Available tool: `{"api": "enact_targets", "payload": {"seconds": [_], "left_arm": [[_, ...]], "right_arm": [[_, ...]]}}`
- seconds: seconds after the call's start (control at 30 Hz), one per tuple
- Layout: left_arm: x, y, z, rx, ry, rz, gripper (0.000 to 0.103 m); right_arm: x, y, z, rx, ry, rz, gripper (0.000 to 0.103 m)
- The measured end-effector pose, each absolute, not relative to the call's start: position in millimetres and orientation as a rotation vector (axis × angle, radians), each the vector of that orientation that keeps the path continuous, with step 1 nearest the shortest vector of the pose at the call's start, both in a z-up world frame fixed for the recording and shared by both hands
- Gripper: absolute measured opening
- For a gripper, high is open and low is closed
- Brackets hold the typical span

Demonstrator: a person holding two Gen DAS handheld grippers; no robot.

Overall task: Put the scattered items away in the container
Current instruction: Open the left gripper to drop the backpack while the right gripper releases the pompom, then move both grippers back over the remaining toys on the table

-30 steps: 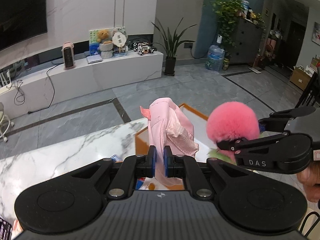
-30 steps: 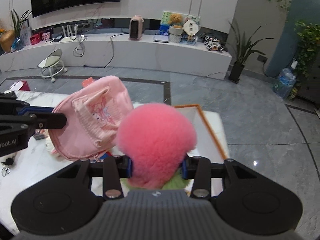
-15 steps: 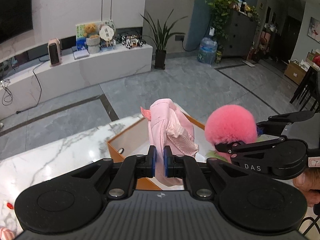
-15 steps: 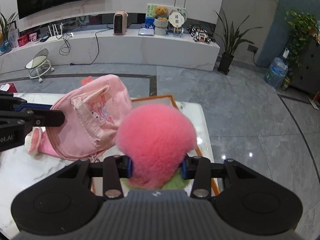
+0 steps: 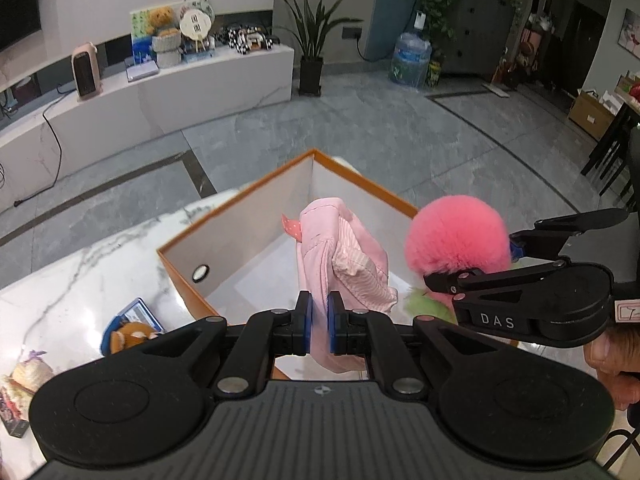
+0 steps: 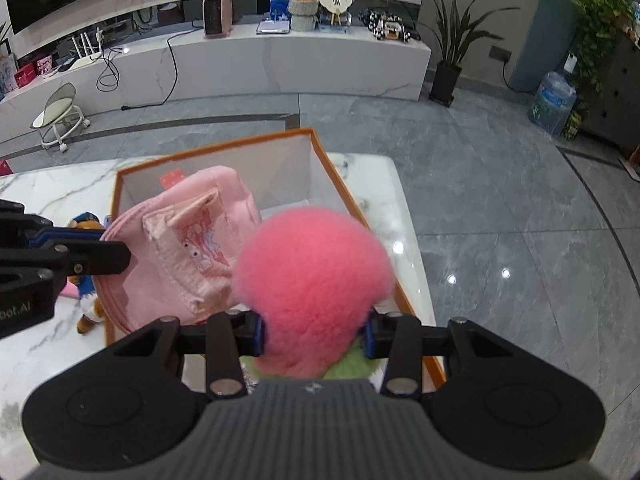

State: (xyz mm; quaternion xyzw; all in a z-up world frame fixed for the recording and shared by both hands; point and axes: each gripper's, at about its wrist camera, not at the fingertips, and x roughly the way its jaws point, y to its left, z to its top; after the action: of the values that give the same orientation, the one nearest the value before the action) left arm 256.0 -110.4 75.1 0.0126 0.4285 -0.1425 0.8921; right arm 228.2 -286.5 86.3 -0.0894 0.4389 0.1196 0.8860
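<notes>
My left gripper (image 5: 319, 322) is shut on a pink cloth bag (image 5: 344, 256) and holds it over the open orange-rimmed white box (image 5: 240, 216). My right gripper (image 6: 313, 334) is shut on a fluffy pink pompom toy (image 6: 312, 276) with a green base, also held above the box (image 6: 224, 148). The bag shows in the right wrist view (image 6: 188, 252), and the pompom (image 5: 456, 236) and the right gripper (image 5: 516, 264) in the left wrist view. The two held items hang side by side, close together.
The box stands at the right end of a white marble table (image 5: 80, 280). A small bear toy in blue (image 5: 128, 330) and other small items (image 5: 24, 380) lie on the table left of the box. Grey tile floor lies beyond the table edge.
Both grippers have moved forward and tilted down with their items, from beside the box to above its open inside. Both grips are unchanged.
</notes>
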Motion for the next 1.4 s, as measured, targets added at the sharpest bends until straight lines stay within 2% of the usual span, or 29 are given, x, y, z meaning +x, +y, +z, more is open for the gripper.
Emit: {"api": "enact_targets", "payload": {"seconds": [0.5,0.6,0.7,0.77,0.83,0.87,1.4], "left_arm": [[275.7,-122.1,30.3,0.044,0.978,-0.295,0.010],[279.4,-120.7,26.2,0.046,0.985,-0.283,0.010],[281.5,-121.4,22.4,0.064,1.002,-0.272,0.011],[280.6,-119.9,21.6,0.057,1.001,-0.271,0.012],[280.5,-118.1,22.0,0.050,1.003,-0.265,0.021],[279.7,-117.4,23.1,0.046,1.001,-0.266,0.023],[253.1,-98.5,64.9,0.009,0.929,-0.261,0.023]], "right_arm": [[252.0,-289.1,42.2,-0.160,0.983,0.246,0.047],[255.1,-287.7,39.1,-0.150,0.990,0.245,0.052],[257.0,-285.3,37.1,-0.149,0.997,0.243,0.063],[256.2,-284.5,37.2,-0.153,0.999,0.240,0.063],[255.7,-283.2,37.4,-0.156,1.002,0.236,0.070],[255.2,-283.0,37.8,-0.158,0.998,0.235,0.071],[232.2,-269.6,84.0,-0.194,0.922,0.223,0.072]]}}
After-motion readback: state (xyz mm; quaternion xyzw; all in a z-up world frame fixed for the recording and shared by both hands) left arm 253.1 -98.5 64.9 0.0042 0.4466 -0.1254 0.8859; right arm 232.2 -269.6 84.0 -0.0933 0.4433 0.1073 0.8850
